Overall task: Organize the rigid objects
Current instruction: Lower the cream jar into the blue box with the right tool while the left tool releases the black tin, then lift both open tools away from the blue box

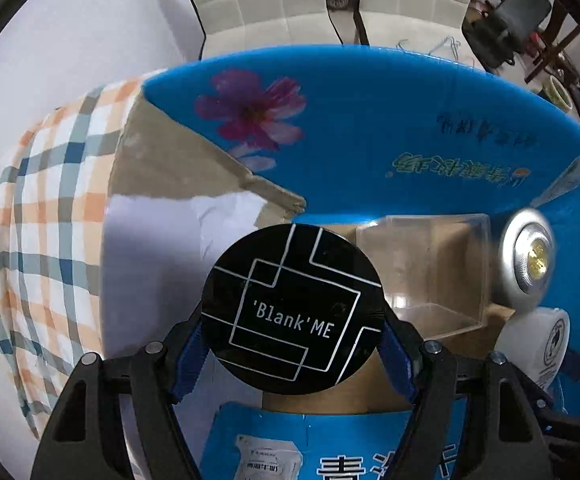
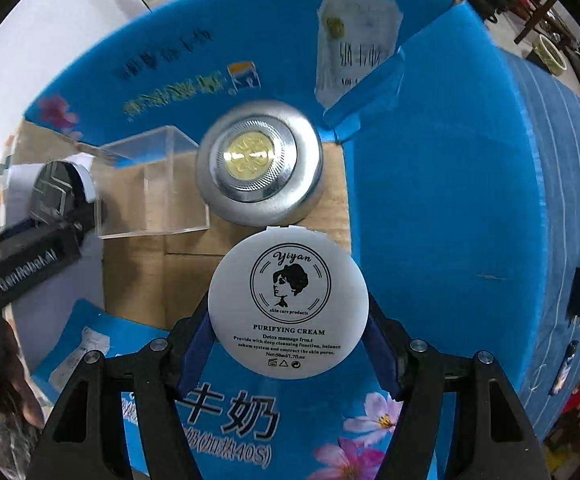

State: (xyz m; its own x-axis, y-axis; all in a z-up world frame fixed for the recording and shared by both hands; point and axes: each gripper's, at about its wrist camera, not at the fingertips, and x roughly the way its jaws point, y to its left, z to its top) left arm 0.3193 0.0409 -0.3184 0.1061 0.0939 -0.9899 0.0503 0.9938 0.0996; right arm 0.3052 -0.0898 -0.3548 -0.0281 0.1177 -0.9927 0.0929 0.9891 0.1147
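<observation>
Blue cardboard walls point(image 2: 429, 200) of an opened carton stood around both grippers, its brown floor point(image 2: 138, 280) showing beneath them. The left gripper point(image 1: 291, 332) was closed on a black round compact point(image 1: 291, 308) printed 'Blank'ME, its blue-padded fingers point(image 1: 188, 356) pressed against the rim on either side, the disc held up over the near edge of the box. Just beyond it and to its right, a clear plastic cube box point(image 1: 429, 272) sat on the carton floor; I could see nothing inside it. Farther right lay a silver jar point(image 1: 527, 260) with a gold centre on its lid, blurred in that view, and nearer the gripper a white jar point(image 1: 541, 344).

The right gripper point(image 2: 288, 340) was clamped on that white jar point(image 2: 288, 304), labelled Yiyan purifying cream, lid facing the camera, held above the carton floor. Directly ahead of it, the silver jar point(image 2: 258, 162) stood in the carton's far corner, nearly touching the white jar's top edge in the picture. To the left of that sat the clear cube point(image 2: 152, 184), and beyond it the left gripper's black compact point(image 2: 56, 192).

Outside the carton, to the left gripper's left, a checked cloth point(image 1: 46, 216) covered the counter.
</observation>
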